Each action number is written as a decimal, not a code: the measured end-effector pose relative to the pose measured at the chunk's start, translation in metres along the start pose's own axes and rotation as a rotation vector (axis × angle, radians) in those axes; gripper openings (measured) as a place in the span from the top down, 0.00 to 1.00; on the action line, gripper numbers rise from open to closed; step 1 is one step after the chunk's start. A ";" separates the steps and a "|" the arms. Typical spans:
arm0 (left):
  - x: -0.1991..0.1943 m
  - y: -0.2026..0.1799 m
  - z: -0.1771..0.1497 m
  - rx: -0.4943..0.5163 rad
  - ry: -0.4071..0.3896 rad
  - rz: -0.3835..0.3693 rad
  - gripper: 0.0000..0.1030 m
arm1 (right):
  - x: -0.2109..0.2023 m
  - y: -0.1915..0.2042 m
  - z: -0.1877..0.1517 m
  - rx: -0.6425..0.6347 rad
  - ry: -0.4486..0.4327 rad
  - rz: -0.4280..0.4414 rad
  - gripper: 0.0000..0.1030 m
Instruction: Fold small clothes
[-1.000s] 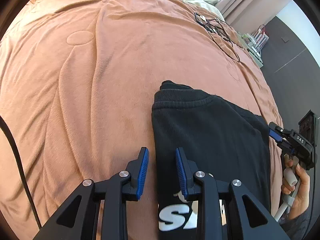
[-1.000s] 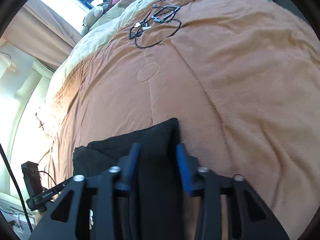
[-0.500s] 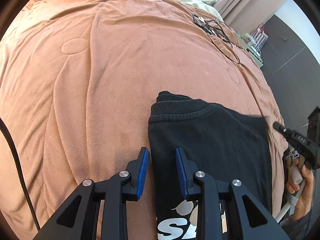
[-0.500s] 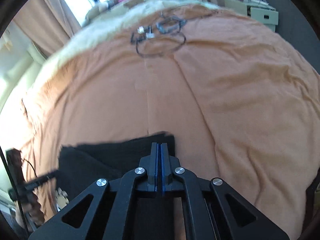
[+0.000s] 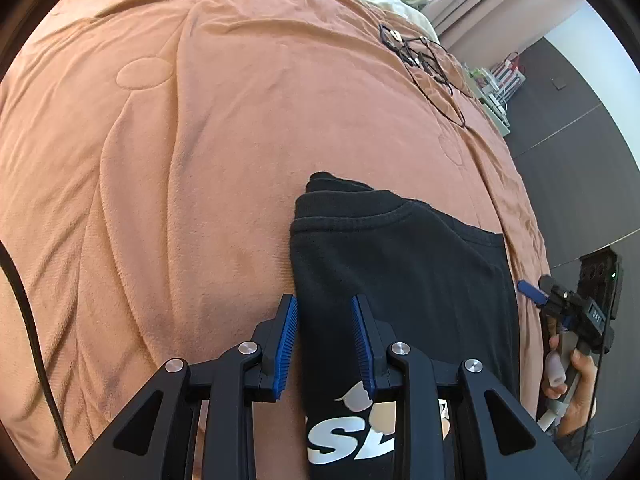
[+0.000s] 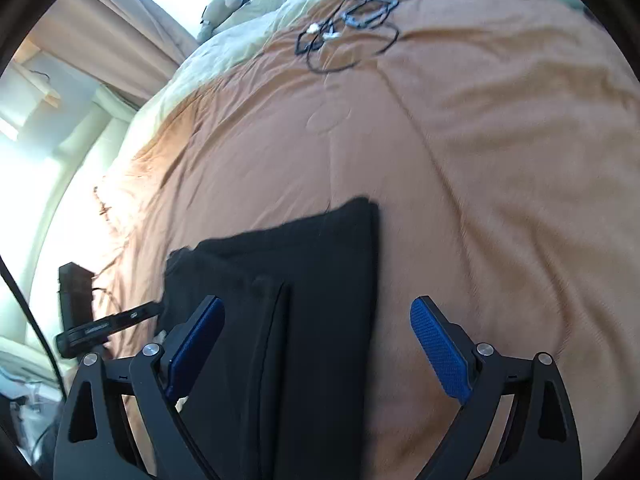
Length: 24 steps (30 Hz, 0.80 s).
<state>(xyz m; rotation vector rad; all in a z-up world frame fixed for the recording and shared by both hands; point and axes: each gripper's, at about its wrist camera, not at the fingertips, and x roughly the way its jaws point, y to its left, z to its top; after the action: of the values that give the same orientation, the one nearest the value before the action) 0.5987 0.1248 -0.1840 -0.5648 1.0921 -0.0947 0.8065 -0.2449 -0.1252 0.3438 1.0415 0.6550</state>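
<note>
- The black garment (image 5: 400,280), already folded narrow, lies lower centre on the orange blanket (image 5: 200,160).
- The left gripper (image 5: 325,344), jaws part open, straddles its left edge without visibly pinching.
- The right gripper (image 6: 316,344) is opening wide, gripping nothing.
- Judgement: next, grasp an end and fold crosswise.

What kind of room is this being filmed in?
Most likely a bedroom. The black shirt lies on a wide bed under an orange-brown blanket, with pale bedding and soft toys at its far end and curtains beside a bright window.
</note>
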 end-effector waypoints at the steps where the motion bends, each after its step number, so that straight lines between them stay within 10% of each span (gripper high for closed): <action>1: -0.001 0.001 0.000 0.000 0.000 -0.003 0.71 | 0.001 -0.005 -0.001 0.007 0.013 0.003 0.09; 13: 0.018 0.013 0.004 -0.054 0.040 -0.114 0.71 | 0.024 -0.039 0.006 0.042 0.105 0.213 0.29; 17: 0.025 0.015 0.010 -0.075 0.013 -0.144 0.71 | 0.041 -0.040 0.017 0.047 0.086 0.191 0.48; 24: 0.035 0.011 0.024 -0.082 -0.022 -0.136 0.74 | 0.062 -0.017 0.020 -0.026 0.103 0.197 0.48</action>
<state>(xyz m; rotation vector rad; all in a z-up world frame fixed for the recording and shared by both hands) 0.6339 0.1316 -0.2092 -0.7124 1.0386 -0.1626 0.8509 -0.2172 -0.1675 0.3968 1.1052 0.8695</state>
